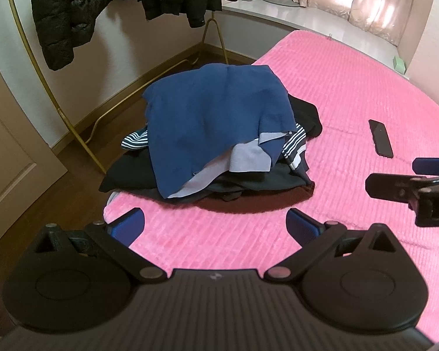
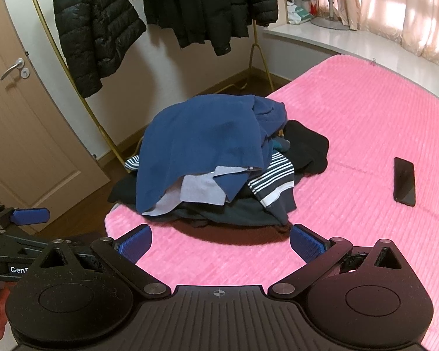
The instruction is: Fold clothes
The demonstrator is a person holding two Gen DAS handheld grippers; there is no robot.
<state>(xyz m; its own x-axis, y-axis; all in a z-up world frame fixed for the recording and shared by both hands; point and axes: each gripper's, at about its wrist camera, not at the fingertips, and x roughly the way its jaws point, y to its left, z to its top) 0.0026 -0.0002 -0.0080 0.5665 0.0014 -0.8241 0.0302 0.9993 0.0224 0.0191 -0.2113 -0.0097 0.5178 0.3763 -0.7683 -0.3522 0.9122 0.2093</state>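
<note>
So nothing is held yet: both grippers, left (image 1: pixel 215 228) and right (image 2: pixel 221 244), are spread wide below the pile (image 1: pixel 216 134); its blue top (image 2: pixel 202 146) should be gripped first

Soft cloth on ribbed plush

We see a matt blue knit garment (image 1: pixel 210 111) topping the clothes pile (image 2: pixel 219 204) near the corner of the fuzzy, ribbed pink bedspread (image 1: pixel 351 93); a glossy black phone (image 2: pixel 404 181); shiny quilted jackets (image 2: pixel 93 29) on a brass-look metal rack (image 1: pixel 44 67); our grippers' matt black plastic.
</note>
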